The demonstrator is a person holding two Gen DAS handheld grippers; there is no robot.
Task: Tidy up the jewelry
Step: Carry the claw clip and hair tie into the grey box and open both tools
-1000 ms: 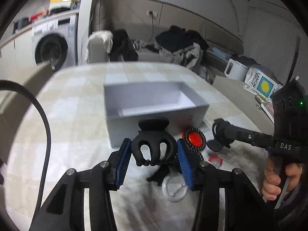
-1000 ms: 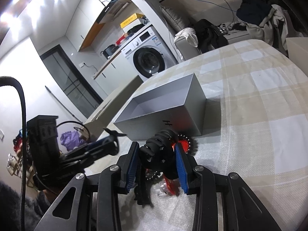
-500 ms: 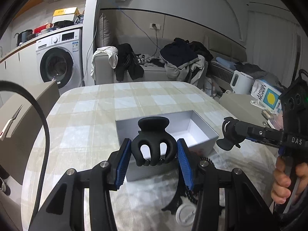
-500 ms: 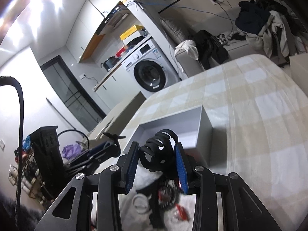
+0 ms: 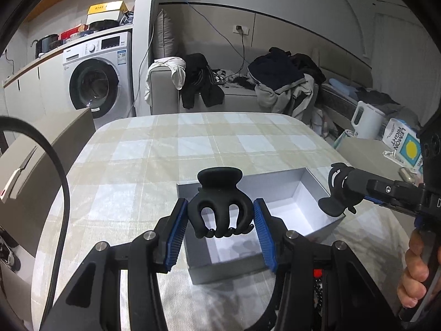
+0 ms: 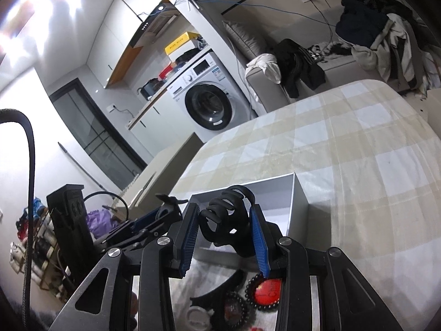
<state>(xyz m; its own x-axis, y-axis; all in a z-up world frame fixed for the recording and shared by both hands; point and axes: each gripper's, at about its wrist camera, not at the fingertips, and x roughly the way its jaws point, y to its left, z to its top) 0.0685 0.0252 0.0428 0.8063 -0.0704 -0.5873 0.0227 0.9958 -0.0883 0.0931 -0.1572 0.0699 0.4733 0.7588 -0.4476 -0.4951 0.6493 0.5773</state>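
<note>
Here each claw, left (image 5: 220,222) and right (image 6: 224,227), clenches a black hair clip (image 5: 220,207) over the grey box (image 5: 317,193); releasing together risks collision at its 3 o'clock wall.

My left claw (image 5: 220,220) is matte black plastic — two angular arms with triangular cut-outs, each tipped by a ribbed blue pad (image 5: 176,234), with round silver screws at the joints. A thick black cable (image 5: 62,198) loops up beside it. My right claw (image 6: 224,234) is built the same: black frame, blue ribbed pads, silver screw heads, its own black cable arching at the left edge. From the left wrist view I see its boxy black body with white lettering, and my bare-skinned right hand (image 5: 416,278) — fingers pale, no sleeve visible.
</note>
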